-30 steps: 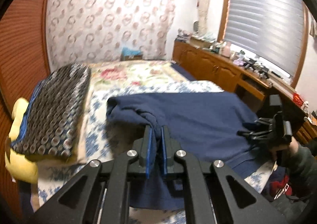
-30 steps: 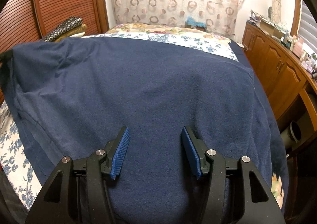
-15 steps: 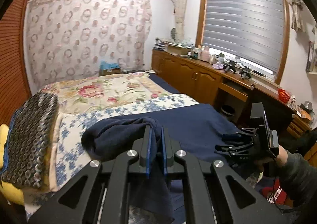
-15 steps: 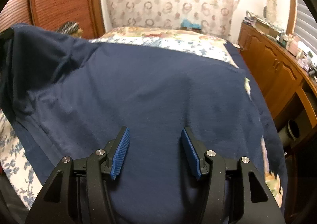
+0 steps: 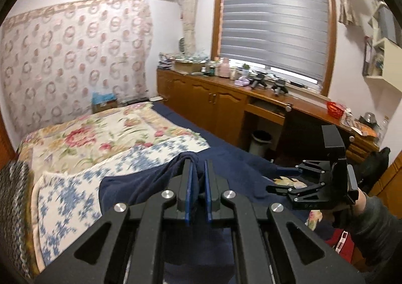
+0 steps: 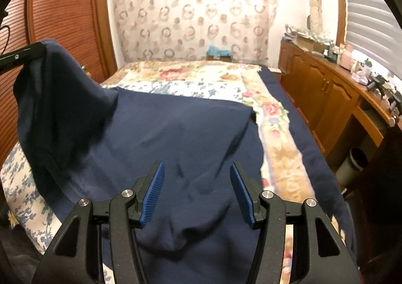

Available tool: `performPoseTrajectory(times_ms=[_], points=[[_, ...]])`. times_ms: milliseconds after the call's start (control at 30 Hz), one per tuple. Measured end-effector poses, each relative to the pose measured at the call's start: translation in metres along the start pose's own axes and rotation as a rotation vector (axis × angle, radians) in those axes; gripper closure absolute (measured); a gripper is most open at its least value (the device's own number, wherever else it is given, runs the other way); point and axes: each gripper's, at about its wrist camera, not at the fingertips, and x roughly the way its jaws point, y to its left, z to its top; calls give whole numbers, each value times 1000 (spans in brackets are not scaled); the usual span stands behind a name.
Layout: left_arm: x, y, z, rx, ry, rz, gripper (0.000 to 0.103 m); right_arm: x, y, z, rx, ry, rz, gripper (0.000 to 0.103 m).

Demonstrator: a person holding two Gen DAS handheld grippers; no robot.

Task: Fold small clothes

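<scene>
A navy garment (image 6: 176, 128) lies spread across the bed, with one corner pulled up into a peak at the left. My left gripper (image 5: 198, 166) is shut on that raised corner (image 5: 140, 183), and fabric hangs down from its pads. In the right wrist view, one of the left gripper's fingers (image 6: 22, 55) shows at the top left, holding the cloth high. My right gripper (image 6: 196, 171) stands open above the garment's near edge, and its pads touch nothing. In the left wrist view the right gripper (image 5: 276, 179) shows at the right, held by a sleeved hand (image 5: 371, 218).
The bed carries a floral bedspread (image 5: 95, 138) and a blue-flowered sheet (image 5: 70, 198). A dark patterned folded blanket (image 5: 12, 208) lies at its left edge. A wooden cabinet (image 5: 221, 103) with clutter runs under the window, with a waste bin (image 5: 261, 140) below. A slatted wooden door (image 6: 62, 12) stands at the left.
My left gripper has risen and swung over, lifting the garment's corner off the bed. My right gripper has also risen, still open. The garment has slid left, uncovering bedspread at its right.
</scene>
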Motion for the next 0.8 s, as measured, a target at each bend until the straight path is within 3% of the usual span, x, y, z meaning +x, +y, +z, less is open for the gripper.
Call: performPoseTrajectory(times_ms=[233,467,800], points=[[22,-26,15,19,44,-63,98,-14,-13,-1,19,-21,-11,47],[42,-37,8,15,132,-116,94,-11,-13,-2,32,-12,-7,47],[22,-17,-14,11,128,-39,73,-3,-2,2,15,-5,37,47]])
